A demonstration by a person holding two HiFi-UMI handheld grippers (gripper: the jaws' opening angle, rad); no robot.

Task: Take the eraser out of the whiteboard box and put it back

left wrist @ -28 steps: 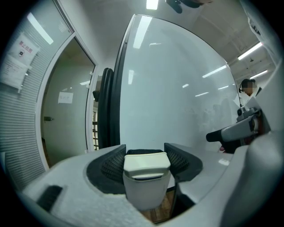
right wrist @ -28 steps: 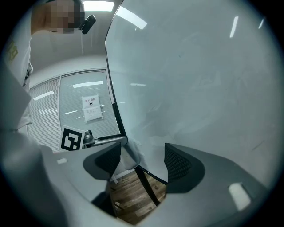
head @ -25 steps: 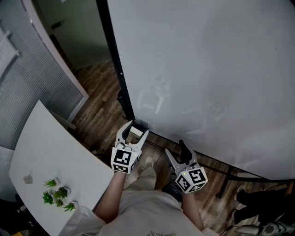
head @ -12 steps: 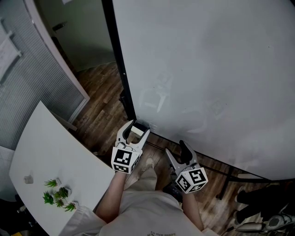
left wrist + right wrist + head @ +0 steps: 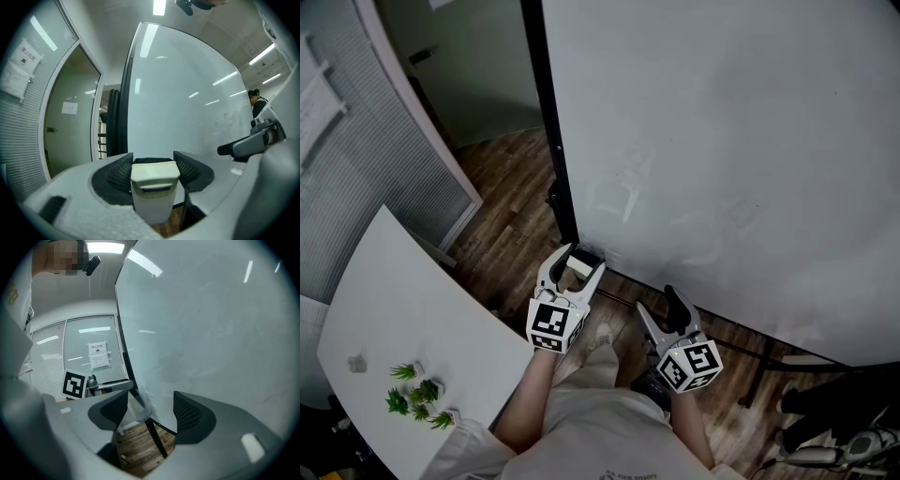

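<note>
The eraser (image 5: 154, 187) is held out of the box, clamped upright between the fingers of the left gripper (image 5: 579, 260). Its pale plastic back is turned to that gripper's camera and its dark felt toward the whiteboard (image 5: 722, 141). These fingers are set fairly wide and pressed on the eraser's sides. The right gripper (image 5: 660, 306) is kept lower and to the right, its fingers parted with nothing between them.

The taking-out half of the task is judged done, and the putting-back half is judged to be in hand. The box (image 5: 137, 409), a small clear holder, is seen at the board's lower left corner, just beside the black frame (image 5: 551, 141), and the eraser is held near it. For the next move, the eraser would need to be lined up with the box's opening, lowered inside its walls, and released only once seated. If it is tilted, the felt could be caught on the rim.

Room on the left is limited by the rounded edge of the white desk (image 5: 403, 300), on which small plants (image 5: 417, 394) stand well apart from both grippers. Ahead, little depth is left by the board's face and frame. Open wooden floor (image 5: 502, 197) lies between desk and board, and the space to the right is taken up only by the right gripper.
</note>
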